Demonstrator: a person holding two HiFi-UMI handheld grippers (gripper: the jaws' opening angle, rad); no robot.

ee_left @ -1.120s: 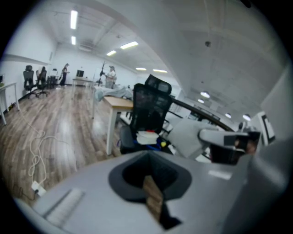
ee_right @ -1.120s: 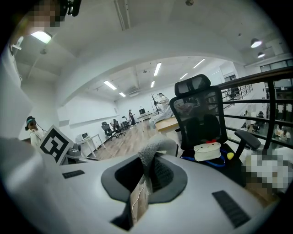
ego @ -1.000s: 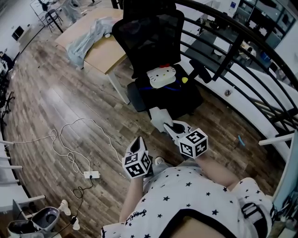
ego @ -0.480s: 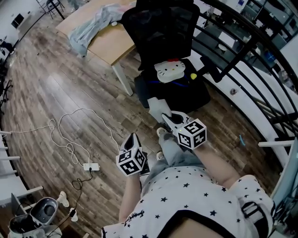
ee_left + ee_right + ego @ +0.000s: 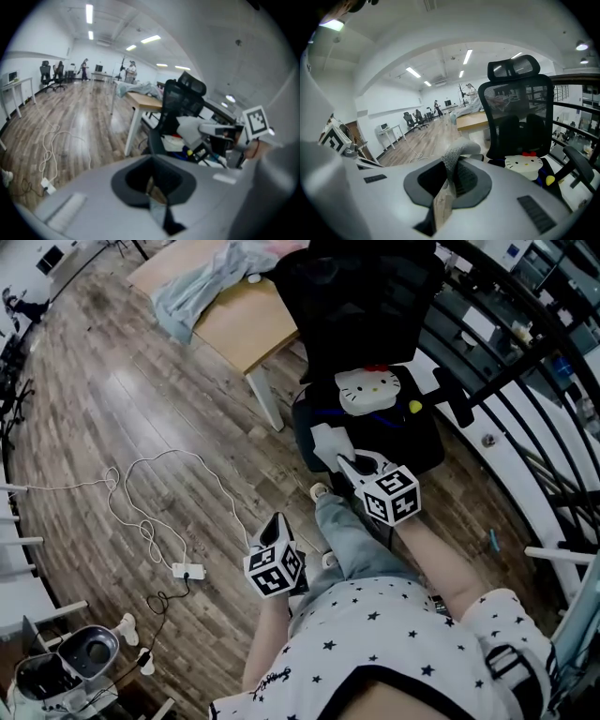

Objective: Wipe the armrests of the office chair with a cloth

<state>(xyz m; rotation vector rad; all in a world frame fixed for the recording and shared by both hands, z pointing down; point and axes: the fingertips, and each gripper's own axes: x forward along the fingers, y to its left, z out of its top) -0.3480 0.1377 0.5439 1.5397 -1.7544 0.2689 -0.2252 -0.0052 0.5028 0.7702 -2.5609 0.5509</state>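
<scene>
The black office chair (image 5: pixel 361 306) stands ahead with a white cat-face cushion (image 5: pixel 367 390) on its seat. My right gripper (image 5: pixel 349 463) is shut on a pale grey cloth (image 5: pixel 327 441), which hangs at the seat's left edge, where the left armrest is hidden beneath it. In the right gripper view the cloth (image 5: pixel 454 157) rises from the jaws of the right gripper (image 5: pixel 450 180), with the chair (image 5: pixel 513 117) just beyond. The chair's right armrest (image 5: pixel 452 396) is bare. My left gripper (image 5: pixel 272 524) hangs low and back, shut on nothing; the left gripper (image 5: pixel 154 187) looks towards the chair (image 5: pixel 180 101).
A wooden desk (image 5: pixel 246 322) with a light-blue garment (image 5: pixel 199 279) stands left of the chair. A dark curved railing (image 5: pixel 525 381) runs close behind and right. A white cable and power strip (image 5: pixel 186 570) lie on the wood floor. The person's jeans leg (image 5: pixel 352 535) is below the grippers.
The right gripper has carried the cloth forward to the chair's left side. The chair looks nearer in the head view. The left gripper stays low and shut.
</scene>
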